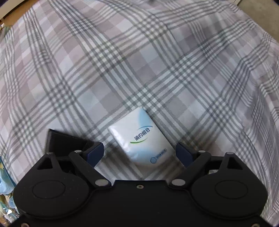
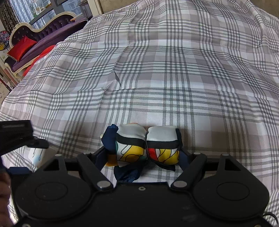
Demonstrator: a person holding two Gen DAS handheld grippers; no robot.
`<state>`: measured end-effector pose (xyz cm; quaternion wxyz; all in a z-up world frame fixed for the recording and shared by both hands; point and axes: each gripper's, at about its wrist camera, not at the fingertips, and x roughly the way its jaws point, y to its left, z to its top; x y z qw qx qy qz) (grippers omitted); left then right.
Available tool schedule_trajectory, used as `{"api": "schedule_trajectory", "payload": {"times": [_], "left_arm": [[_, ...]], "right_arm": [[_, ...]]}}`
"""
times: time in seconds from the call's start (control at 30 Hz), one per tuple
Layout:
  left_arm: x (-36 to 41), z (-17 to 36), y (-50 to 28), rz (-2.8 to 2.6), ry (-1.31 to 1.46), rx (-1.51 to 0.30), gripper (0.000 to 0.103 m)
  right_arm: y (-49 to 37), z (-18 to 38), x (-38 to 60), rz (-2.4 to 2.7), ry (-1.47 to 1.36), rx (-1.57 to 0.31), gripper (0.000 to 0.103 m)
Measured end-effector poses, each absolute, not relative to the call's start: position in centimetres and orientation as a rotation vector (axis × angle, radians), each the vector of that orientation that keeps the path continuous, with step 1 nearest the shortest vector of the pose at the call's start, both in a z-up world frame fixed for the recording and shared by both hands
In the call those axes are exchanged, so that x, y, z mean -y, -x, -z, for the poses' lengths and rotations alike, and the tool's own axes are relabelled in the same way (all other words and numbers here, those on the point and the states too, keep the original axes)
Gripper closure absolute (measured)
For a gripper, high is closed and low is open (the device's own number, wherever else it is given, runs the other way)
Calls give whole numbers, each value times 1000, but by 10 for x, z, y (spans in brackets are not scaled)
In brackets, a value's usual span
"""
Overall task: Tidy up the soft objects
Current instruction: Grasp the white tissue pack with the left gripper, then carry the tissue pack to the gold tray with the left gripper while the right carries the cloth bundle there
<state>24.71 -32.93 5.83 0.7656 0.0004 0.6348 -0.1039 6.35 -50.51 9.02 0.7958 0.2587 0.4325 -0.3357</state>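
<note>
White rectangular tissue pack [image 1: 141, 138], long axis toward upper left, between spread left hand-held gripper [image 1: 139, 152]; right hand-held gripper [image 2: 142, 153] clamps colourful banded fabric bundle [image 2: 146, 145].

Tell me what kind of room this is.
Probably a bedroom at home: a plaid bedspread covers a wide bed, a purple chaise with a red cushion stands beside it, and a window shows buildings outside.
</note>
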Motion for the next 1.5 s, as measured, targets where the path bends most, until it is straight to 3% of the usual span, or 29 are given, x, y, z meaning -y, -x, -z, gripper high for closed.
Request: {"api": "schedule_trajectory", "payload": {"times": [0.17,0.23,0.3,0.4,0.9,1.13,1.5], "left_arm": [[339,-41,-251,185,-29,-1412,18],[343,-43,-249,185,-56,-1388,26],[345,-48,-247,198,-81,-1374,42],[342,-54,-243,221,-47,-1395,47],[269,-131,-148,355,-126,-1364,47],[179,-159,-100,311,-87,-1375,47],[44,-176,-47,130,-8,-1275,47]], "right_arm": [[-64,-89,506,718,-553,-930,25],[-65,-89,505,716,-545,-933,25],[-66,-89,504,712,-538,-931,25],[-66,-88,504,707,-536,-931,25],[-68,-89,499,714,-466,-921,25],[-63,-93,486,702,-403,-886,25],[11,-129,431,617,-265,-604,26]]}}
